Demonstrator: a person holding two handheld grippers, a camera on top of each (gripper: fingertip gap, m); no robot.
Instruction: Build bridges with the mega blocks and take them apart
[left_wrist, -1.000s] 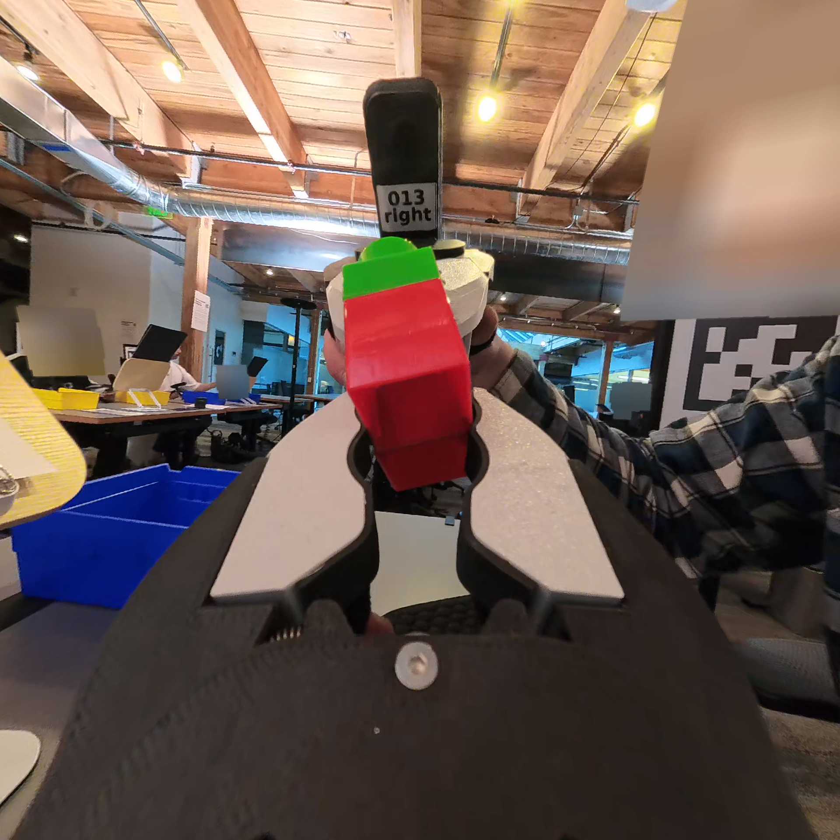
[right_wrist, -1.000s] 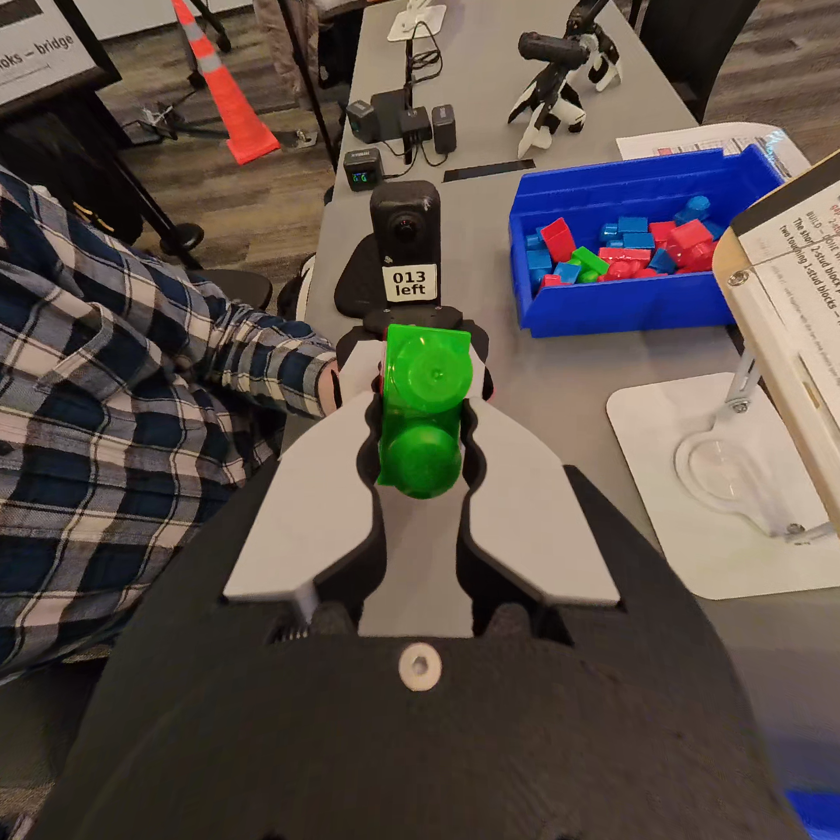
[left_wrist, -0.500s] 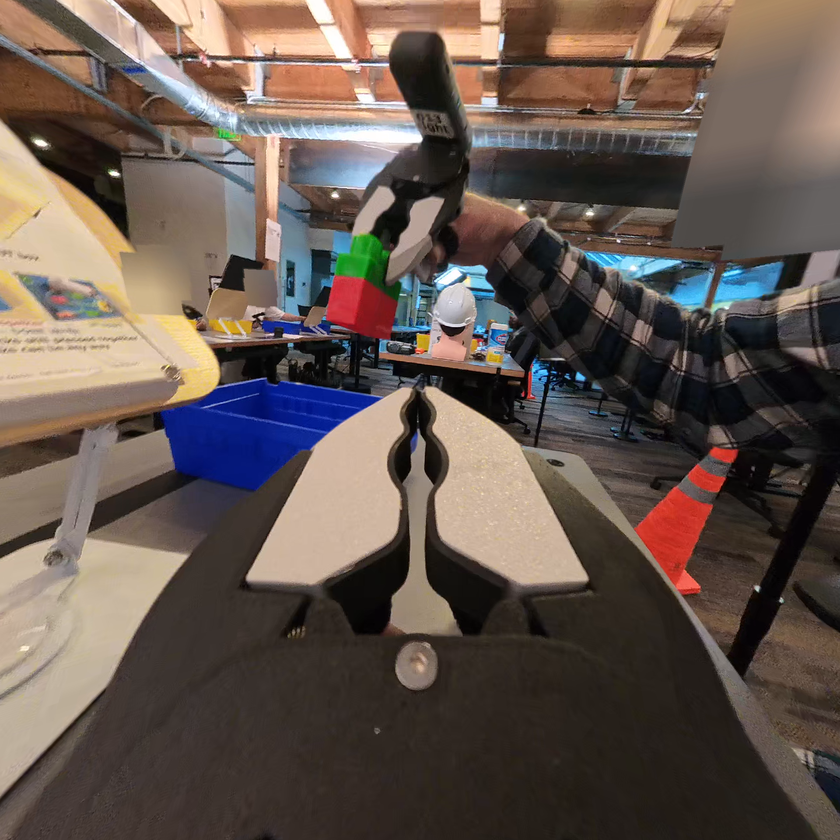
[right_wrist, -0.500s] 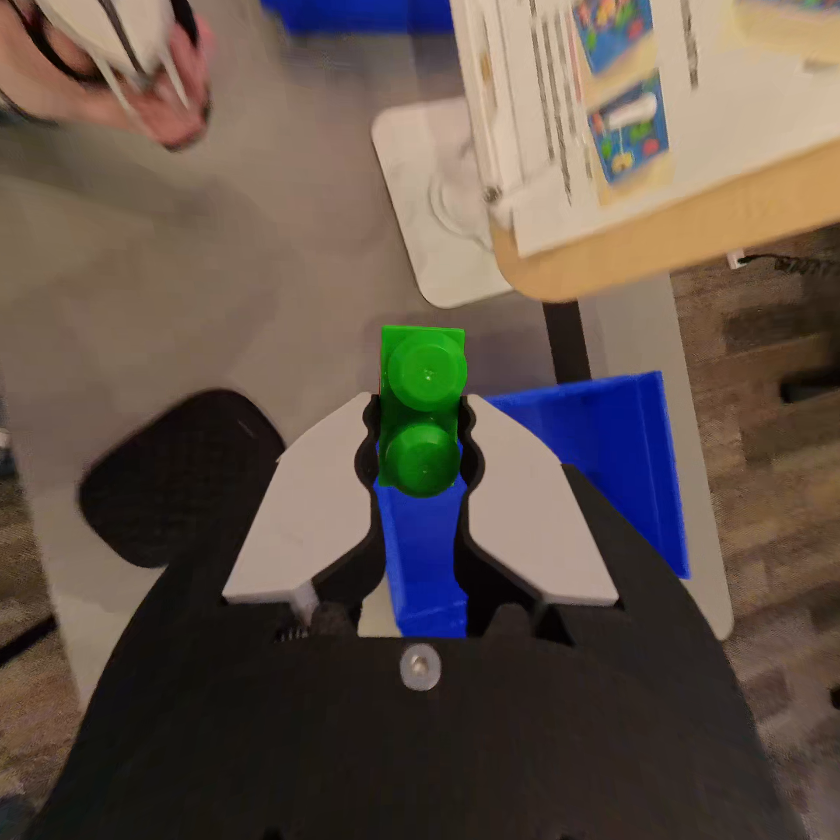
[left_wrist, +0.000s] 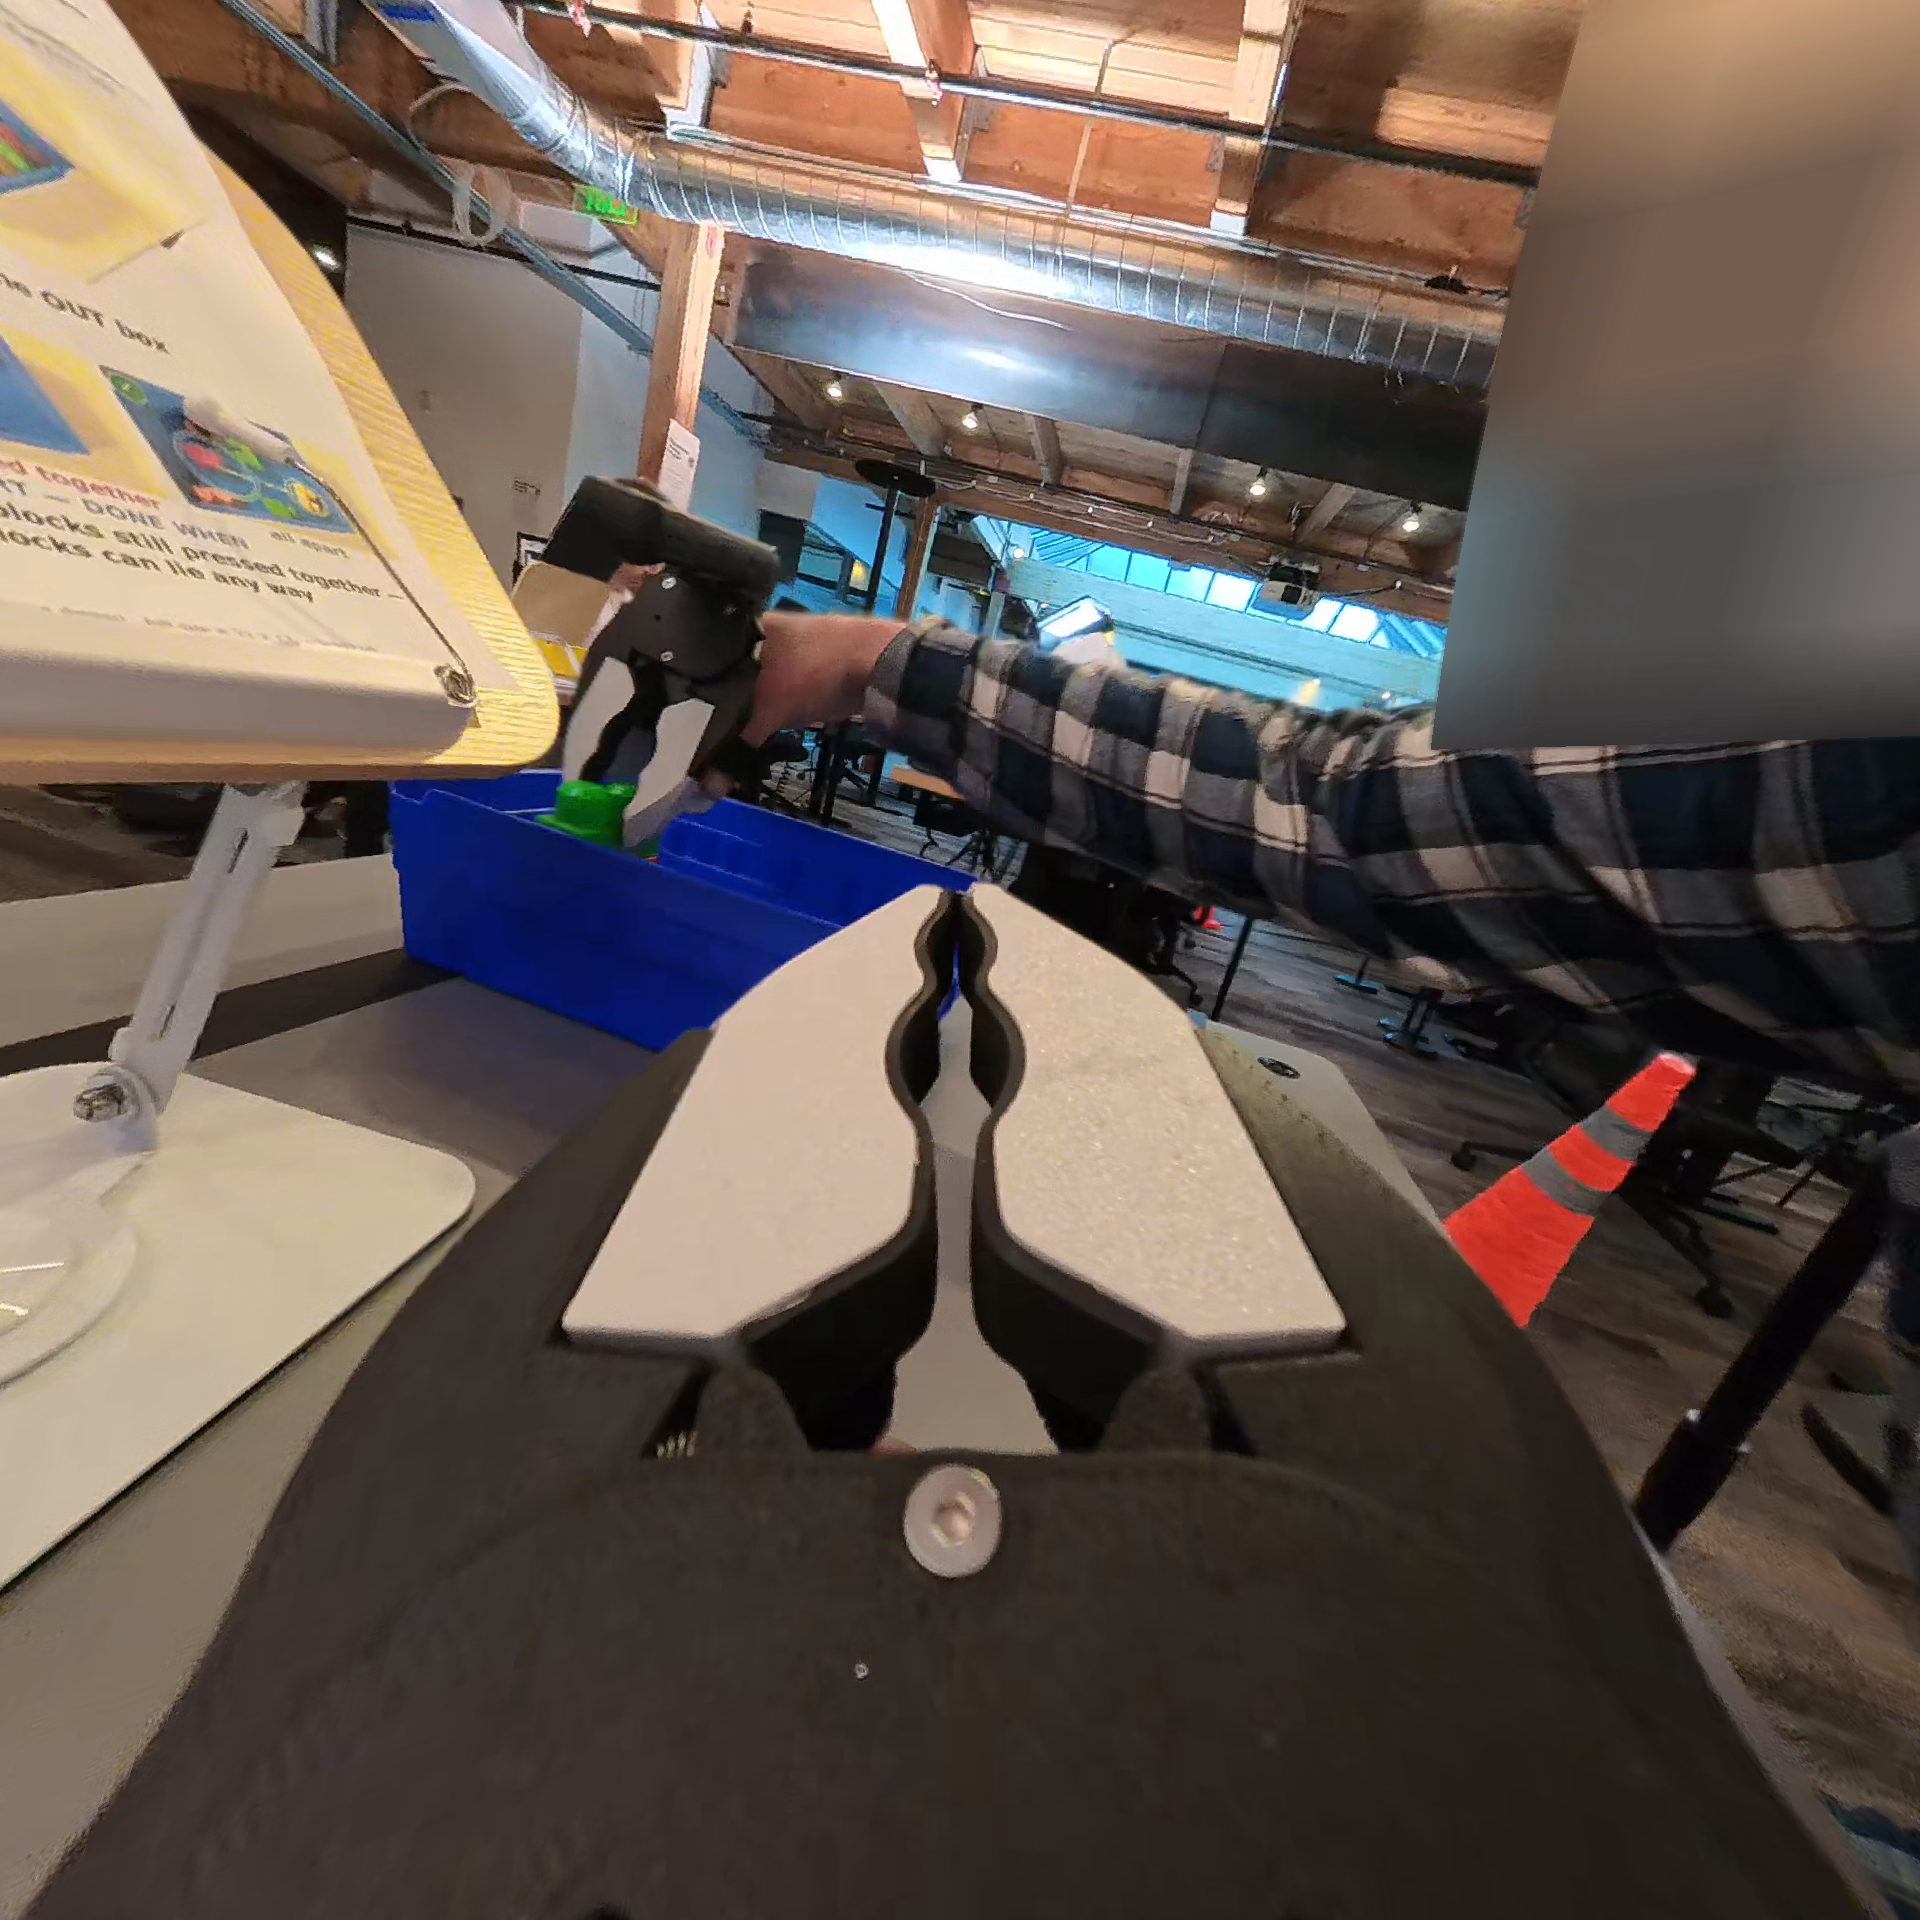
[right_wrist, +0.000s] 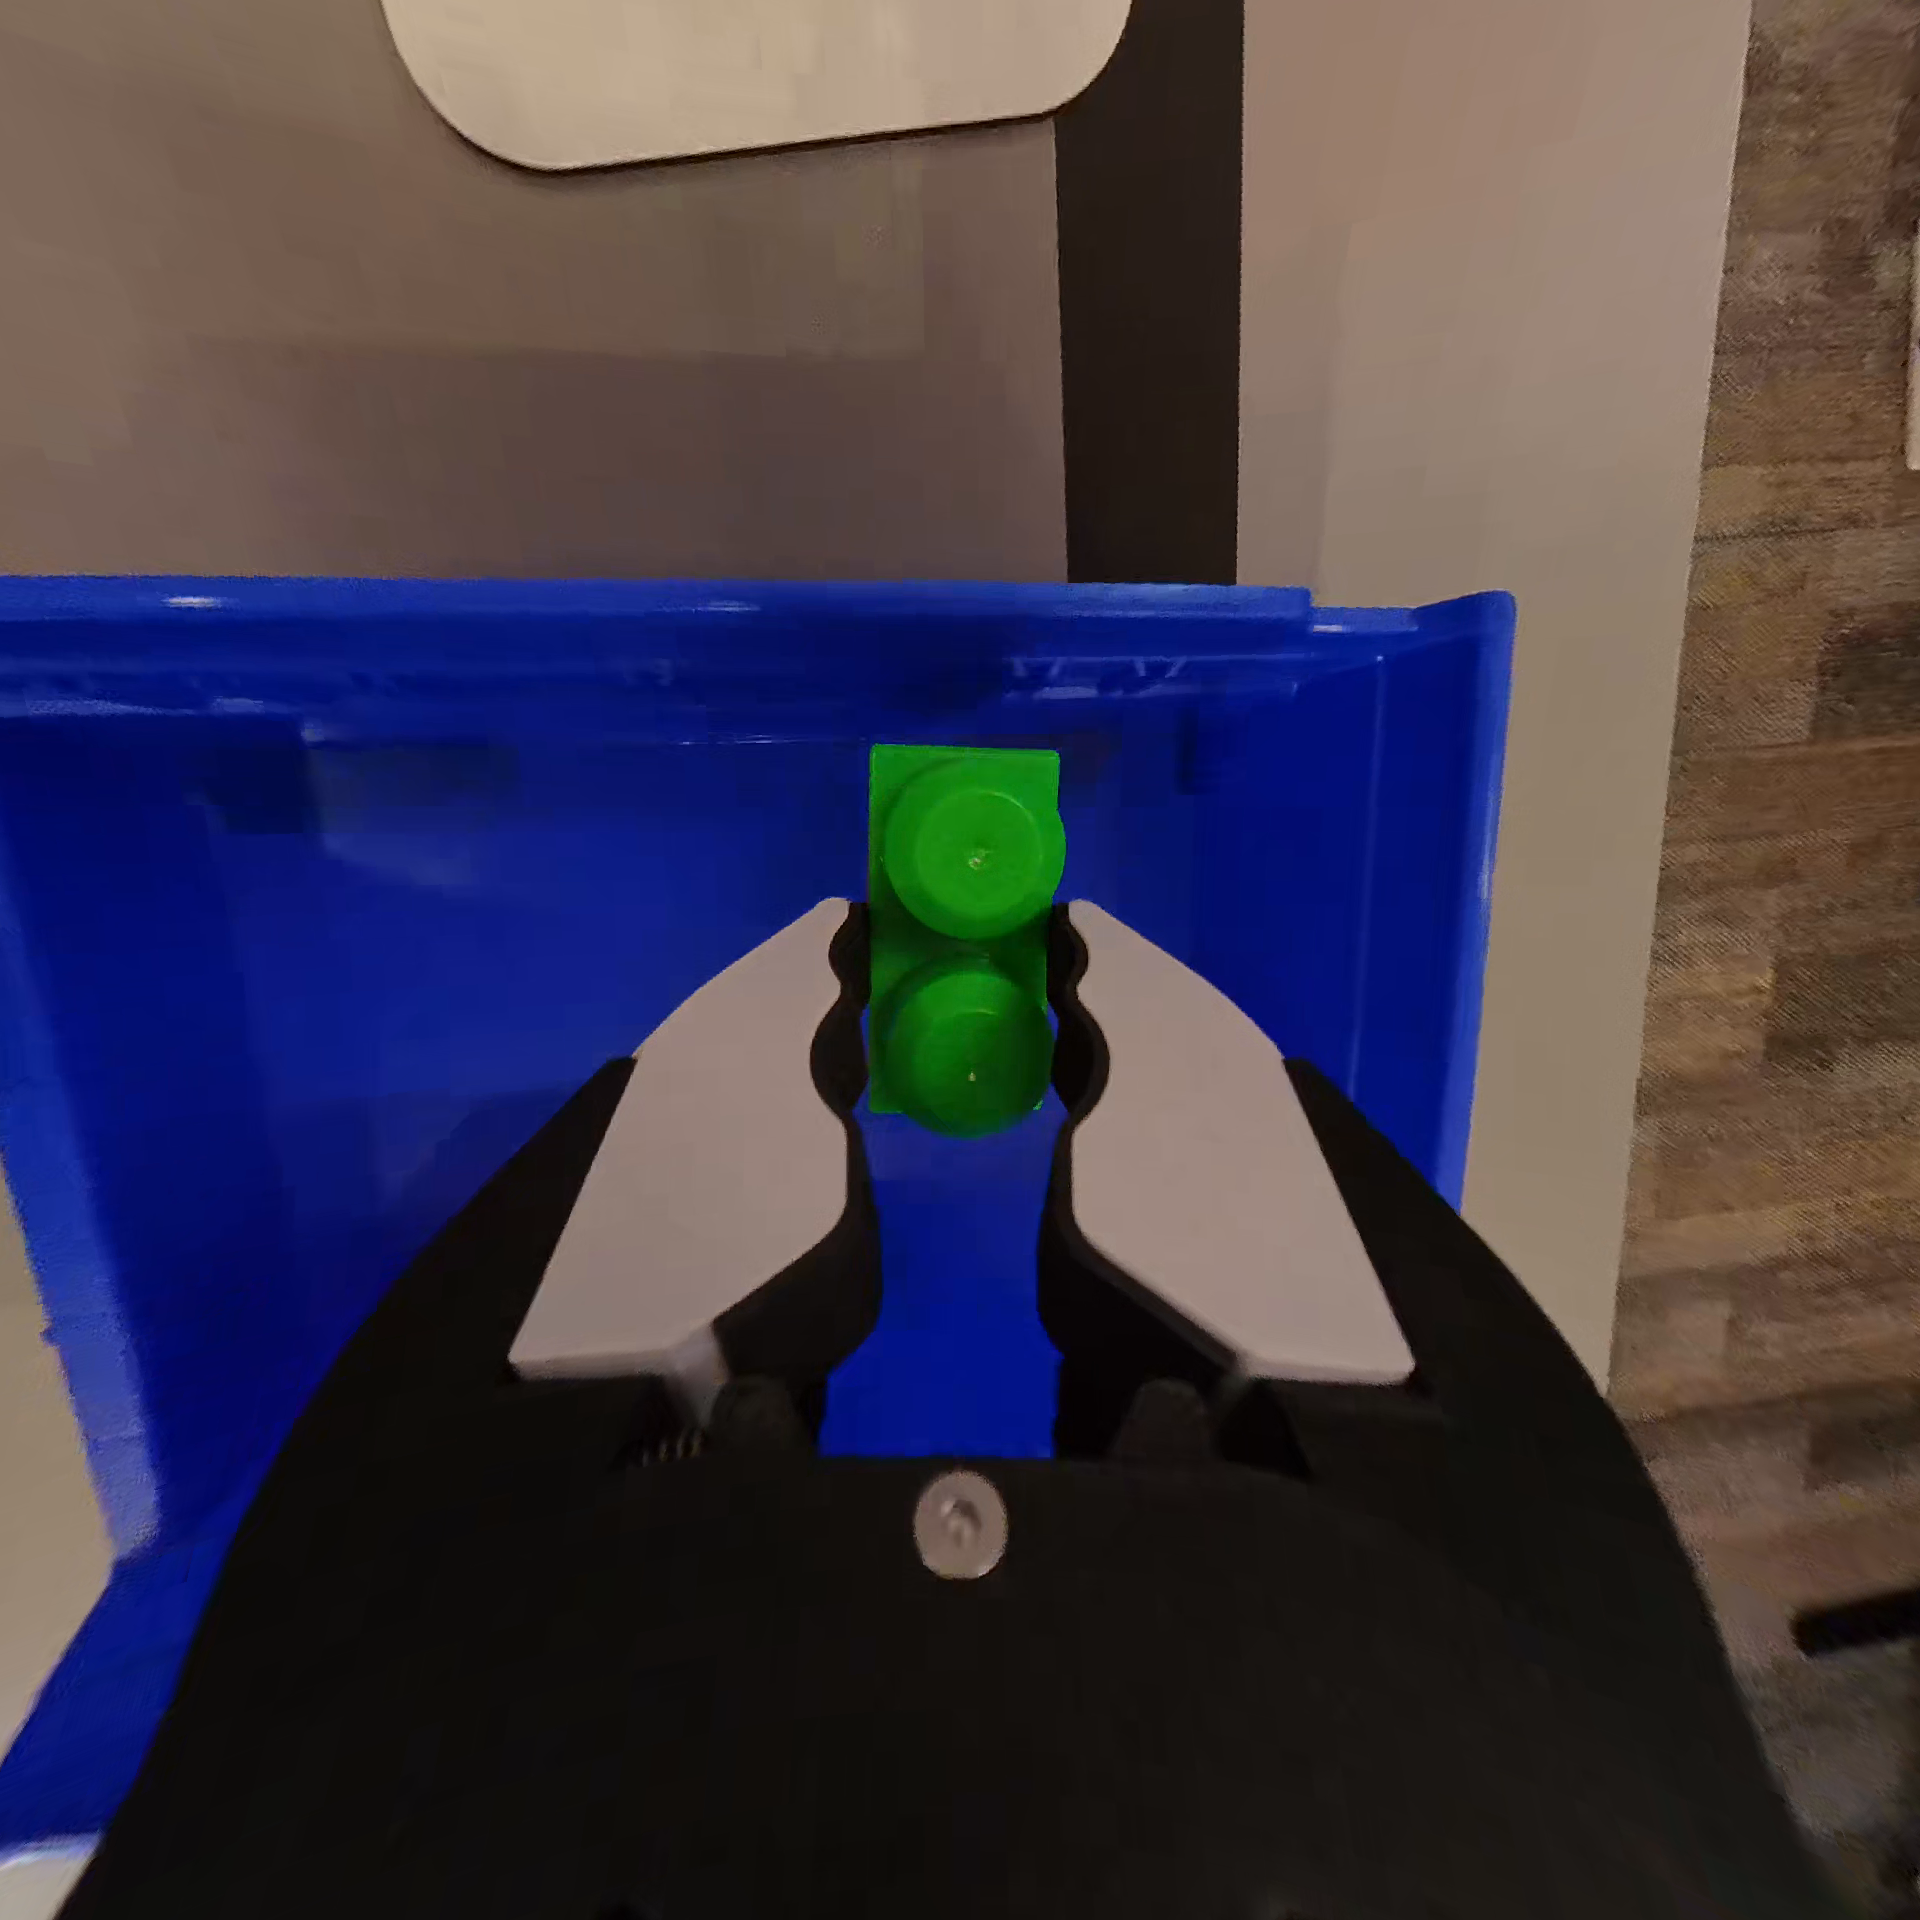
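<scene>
Right wrist view, nearest first: your right gripper (right_wrist: 961, 914) is clamped on the green block (right_wrist: 966, 935), a pad pressed against each long side, its 2 studs facing the camera. You hold it down inside the blue bin (right_wrist: 520, 665), most likely so it can be let go there without bouncing out. In the left wrist view a sliver of red shows under the green piece at the bin rim, so a red block (left_wrist: 646, 850) may be attached below; the right view hides it.

Left wrist view, nearest first: your left gripper (left_wrist: 956, 914) has its fingers fully closed with nothing between them. It hangs low over the counter (left_wrist: 499, 1049), clear of the bin, which seems sensible while the other hand does the drop. Just past its tips stands the bin, with the right gripper reaching in from the right on a plaid sleeve (left_wrist: 1351, 821).

The counter is grey and matte, with a dark strip crossing it. To the left a white stand base (left_wrist: 260, 1226) rests on it, its arm carrying an instruction board (left_wrist: 208, 499) tilted over the bin. Beyond, an orange traffic cone (left_wrist: 1558, 1184) stands on the wood-plank floor, and the room opens into a workspace with timber beams, silver ducting and small ceiling lights.
</scene>
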